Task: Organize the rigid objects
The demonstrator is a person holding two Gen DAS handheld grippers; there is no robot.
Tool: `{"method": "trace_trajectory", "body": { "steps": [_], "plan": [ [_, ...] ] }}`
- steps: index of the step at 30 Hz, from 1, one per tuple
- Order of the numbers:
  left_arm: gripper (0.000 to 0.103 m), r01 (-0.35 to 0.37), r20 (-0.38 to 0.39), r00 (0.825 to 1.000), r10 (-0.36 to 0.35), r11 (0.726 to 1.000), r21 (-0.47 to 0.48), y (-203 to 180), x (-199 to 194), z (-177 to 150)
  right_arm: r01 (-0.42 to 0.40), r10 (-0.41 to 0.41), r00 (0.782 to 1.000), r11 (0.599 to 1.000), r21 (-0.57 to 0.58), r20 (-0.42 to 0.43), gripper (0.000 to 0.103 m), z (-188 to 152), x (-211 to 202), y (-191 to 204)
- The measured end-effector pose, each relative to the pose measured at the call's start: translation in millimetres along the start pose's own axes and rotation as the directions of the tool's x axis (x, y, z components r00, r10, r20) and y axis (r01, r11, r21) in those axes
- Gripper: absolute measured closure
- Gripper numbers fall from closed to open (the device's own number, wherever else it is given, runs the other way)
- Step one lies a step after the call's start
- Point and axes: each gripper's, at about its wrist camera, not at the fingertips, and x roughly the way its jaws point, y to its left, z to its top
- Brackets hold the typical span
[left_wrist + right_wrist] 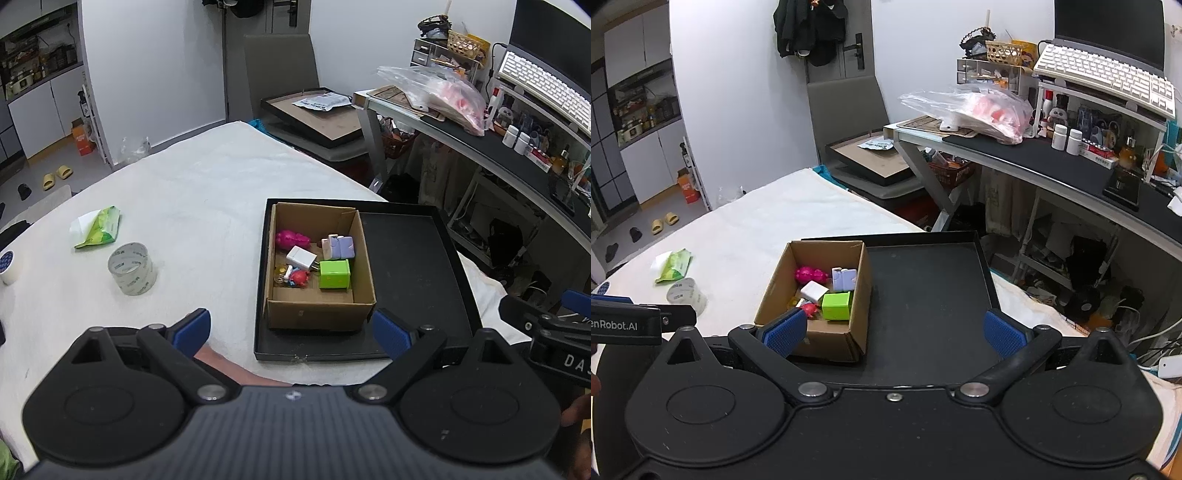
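A brown cardboard box (364, 254) (775, 280) stands in the left half of a black tray (410, 258) (923, 288) on the white-covered table. Inside lie a pink toy (291, 240), a lilac block (338, 246), a white charger (301, 257), a green cube (334, 274) (836, 305) and a small red figure (297, 277). My left gripper (291, 334) is open and empty, just short of the box's near wall. My right gripper (894, 332) is open and empty too, low over the tray's near edge, its left finger (785, 334) in front of the box.
A clear tape roll (132, 267) (686, 293), a green tissue pack (99, 229) (674, 269) and a white jar (10, 266) lie on the table to the left. A cluttered desk (517, 147) (1071, 166) and a chair holding a picture frame (321, 118) stand beyond the tray.
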Motion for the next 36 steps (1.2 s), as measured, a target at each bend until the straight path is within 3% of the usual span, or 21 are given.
{"method": "trace_trajectory", "body": {
  "steps": [36],
  "plan": [
    [0.009,0.004,-0.012,1.0,-0.004,1.0,0.004,-2.5,3.4,-3.6,0.012,-0.012,1.0,1.0,0.0,-0.026,0.0,-6.2,8.3,-1.4]
  ]
}}
